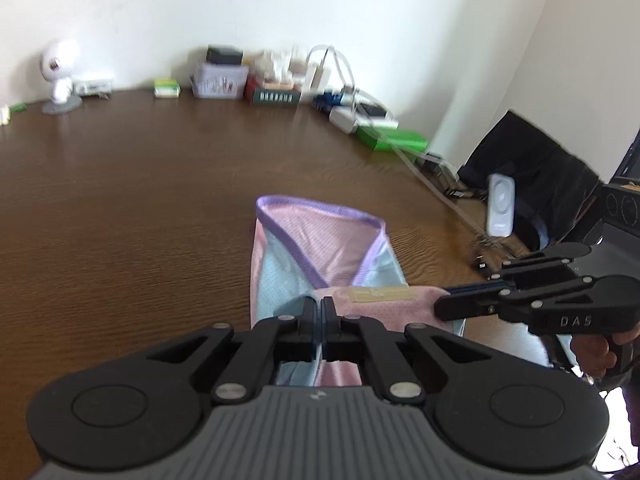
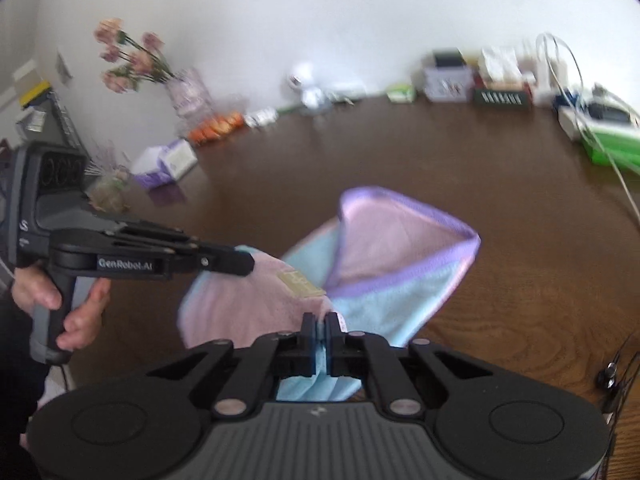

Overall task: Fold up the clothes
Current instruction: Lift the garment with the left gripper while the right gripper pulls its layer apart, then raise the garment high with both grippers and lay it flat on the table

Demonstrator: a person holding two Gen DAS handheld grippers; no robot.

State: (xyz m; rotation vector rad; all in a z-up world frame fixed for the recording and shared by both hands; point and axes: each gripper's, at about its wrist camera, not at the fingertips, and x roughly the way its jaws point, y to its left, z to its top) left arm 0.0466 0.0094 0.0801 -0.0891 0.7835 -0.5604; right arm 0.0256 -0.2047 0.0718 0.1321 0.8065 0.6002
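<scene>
On the brown table (image 1: 120, 184), the left gripper (image 1: 319, 303) and right gripper (image 2: 324, 320) each pinch the near edge of the pink-and-blue mesh shorts (image 1: 320, 248), probably to lift and fold them.

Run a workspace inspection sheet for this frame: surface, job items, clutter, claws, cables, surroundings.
Surface: dark wood table, bare in the middle.
Job's things: pink and blue mesh garment with purple trim, near edge lifted, far end on the table.
Clutter: boxes, small white fan, green packs, flowers along the far edge.
Claws: left claw shut on the garment; right claw shut on the garment.
Cables: white cable trailing across the table's right side.
Surroundings: white wall, black chair.
</scene>
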